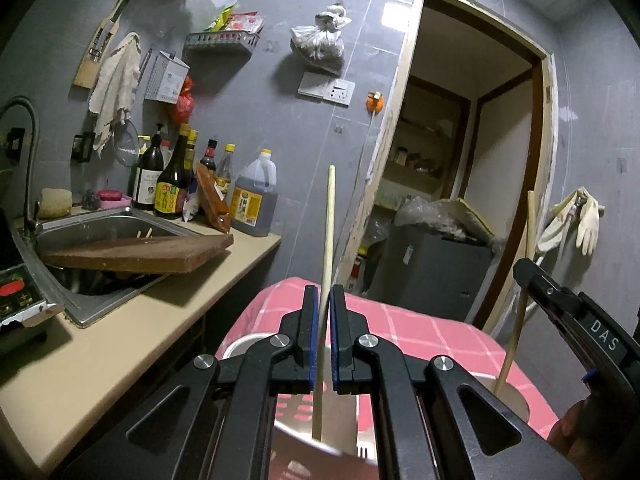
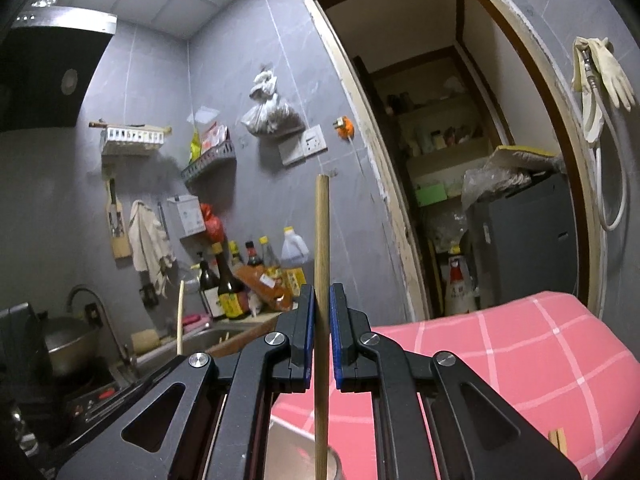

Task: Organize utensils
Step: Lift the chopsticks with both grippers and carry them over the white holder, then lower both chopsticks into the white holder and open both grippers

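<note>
Wooden chopstick [image 1: 327, 256] upright in nearly closed left claw [image 1: 324, 340], right claw [image 2: 319, 340] gripping thicker stick [image 2: 321, 280], above pink-checked table [image 2: 520, 352].

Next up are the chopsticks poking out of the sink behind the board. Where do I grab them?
Grip the sink chopsticks at their exposed tips, coming from straight above. The board lies across the sink and hides the rest, so only those ends are likely reachable. Free a hand first: the left gripper and right gripper each clamp a chopstick.
</note>
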Motion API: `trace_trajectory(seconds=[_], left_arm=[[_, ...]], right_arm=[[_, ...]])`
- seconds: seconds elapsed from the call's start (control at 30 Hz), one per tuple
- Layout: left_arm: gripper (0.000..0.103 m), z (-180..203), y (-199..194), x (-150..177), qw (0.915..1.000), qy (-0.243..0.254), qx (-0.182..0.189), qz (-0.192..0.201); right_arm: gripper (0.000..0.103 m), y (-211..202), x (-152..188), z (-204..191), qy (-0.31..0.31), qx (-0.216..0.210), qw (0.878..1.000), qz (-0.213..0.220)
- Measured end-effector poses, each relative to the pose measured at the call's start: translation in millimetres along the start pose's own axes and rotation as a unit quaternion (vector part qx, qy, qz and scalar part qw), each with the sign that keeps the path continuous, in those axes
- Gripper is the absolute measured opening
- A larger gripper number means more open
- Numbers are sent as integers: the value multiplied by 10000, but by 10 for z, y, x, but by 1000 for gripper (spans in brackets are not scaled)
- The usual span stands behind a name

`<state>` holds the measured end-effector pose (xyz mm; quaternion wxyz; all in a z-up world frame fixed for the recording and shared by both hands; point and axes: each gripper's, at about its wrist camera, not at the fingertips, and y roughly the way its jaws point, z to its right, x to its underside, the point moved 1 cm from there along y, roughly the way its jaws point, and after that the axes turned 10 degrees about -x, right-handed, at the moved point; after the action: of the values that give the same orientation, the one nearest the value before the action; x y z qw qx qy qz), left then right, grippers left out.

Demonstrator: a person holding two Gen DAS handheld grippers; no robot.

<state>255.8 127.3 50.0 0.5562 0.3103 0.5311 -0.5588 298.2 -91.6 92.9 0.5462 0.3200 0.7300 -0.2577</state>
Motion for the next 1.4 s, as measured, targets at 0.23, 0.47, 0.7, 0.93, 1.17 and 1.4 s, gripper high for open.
trace_trajectory(seconds=[0.23,0.47,0.7,0.93,1.17,1.4], left_arm=[[3,-11,-6,55,9998,39,19,-213],[5,-62,-84,61,9988,-42,188,-454],[17,-70,-220,29,9977,-128,347,-562],[37,22,-427,-36,9974,-140,485,-516],[63,271,-683,-38,9977,107,570,-350],[85,535,-913,63,9962,410,721,-262]], right_arm=[[6,-16,76,-37,-4,-1,9996,-298],[8,-53,164,-40,65,48,9975,-696],[16,-138,179,-38,30,88,9962,-870],[41,-391,88,-1,-13,213,9968,-770],[71,-909,-56,59,-110,436,9975,-542],[94,-1480,-120,123,-273,677,9959,-536]])
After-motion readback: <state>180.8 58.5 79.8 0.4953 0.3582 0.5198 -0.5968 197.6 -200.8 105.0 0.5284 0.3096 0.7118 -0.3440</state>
